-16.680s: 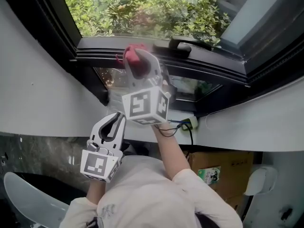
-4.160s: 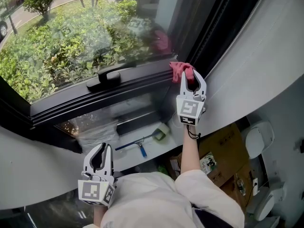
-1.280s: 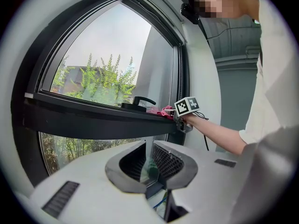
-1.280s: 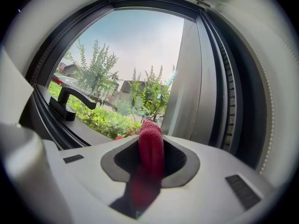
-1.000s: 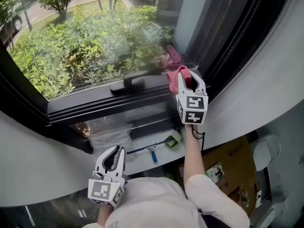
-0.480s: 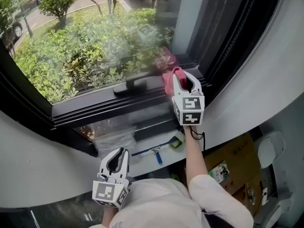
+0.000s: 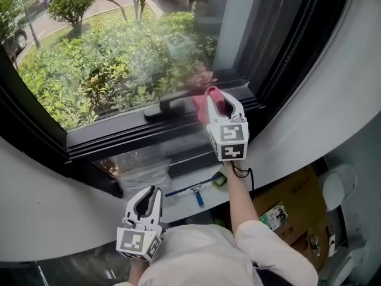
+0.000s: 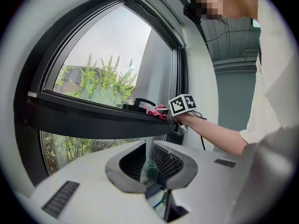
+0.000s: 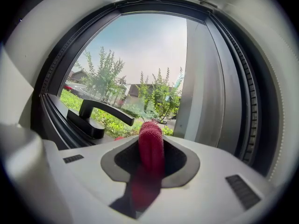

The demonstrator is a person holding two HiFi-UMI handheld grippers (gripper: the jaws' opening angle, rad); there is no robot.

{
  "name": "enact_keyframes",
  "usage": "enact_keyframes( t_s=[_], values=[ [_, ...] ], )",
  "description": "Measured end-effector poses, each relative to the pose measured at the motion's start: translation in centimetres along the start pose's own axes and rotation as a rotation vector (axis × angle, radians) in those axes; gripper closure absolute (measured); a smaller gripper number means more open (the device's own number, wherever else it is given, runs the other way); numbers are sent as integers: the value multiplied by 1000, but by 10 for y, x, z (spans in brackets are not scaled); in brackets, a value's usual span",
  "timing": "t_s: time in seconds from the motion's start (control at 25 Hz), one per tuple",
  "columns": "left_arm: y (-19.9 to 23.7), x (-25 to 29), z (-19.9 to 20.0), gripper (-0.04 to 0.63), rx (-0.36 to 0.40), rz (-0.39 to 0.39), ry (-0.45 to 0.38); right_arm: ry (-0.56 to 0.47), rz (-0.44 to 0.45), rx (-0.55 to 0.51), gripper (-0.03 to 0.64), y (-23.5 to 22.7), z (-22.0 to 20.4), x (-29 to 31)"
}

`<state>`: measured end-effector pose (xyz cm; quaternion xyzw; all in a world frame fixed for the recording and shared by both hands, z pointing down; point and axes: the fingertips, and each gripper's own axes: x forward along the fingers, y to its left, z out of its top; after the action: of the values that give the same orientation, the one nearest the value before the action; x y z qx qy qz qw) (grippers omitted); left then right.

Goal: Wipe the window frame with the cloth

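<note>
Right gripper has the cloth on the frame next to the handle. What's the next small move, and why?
Probably slide the right gripper slightly left along the frame rail, stopping short of the handle. Its jaws are shut on the cloth, which sits on that rail just right of the handle, so a bigger stroke would likely hit it.

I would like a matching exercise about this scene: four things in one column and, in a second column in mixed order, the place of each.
1. cloth
2. window handle
3. blue-handled cleaning tool
4. left gripper

a. on the white sill below the window
b. between the jaws of the right gripper
c. lowest, away from the window
d. on the dark frame, left of the cloth

Pairs: 1-b, 2-d, 3-a, 4-c.
</note>
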<state>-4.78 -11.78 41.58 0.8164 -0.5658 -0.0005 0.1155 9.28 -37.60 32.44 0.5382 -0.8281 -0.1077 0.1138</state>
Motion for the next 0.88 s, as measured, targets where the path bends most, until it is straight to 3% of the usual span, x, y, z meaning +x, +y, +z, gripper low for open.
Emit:
enact_keyframes(
  t_s=[0.88],
  values=[
    [9,-9,-4,540,-14,9,-1,4,23,18,515,35,10,1]
  ],
)
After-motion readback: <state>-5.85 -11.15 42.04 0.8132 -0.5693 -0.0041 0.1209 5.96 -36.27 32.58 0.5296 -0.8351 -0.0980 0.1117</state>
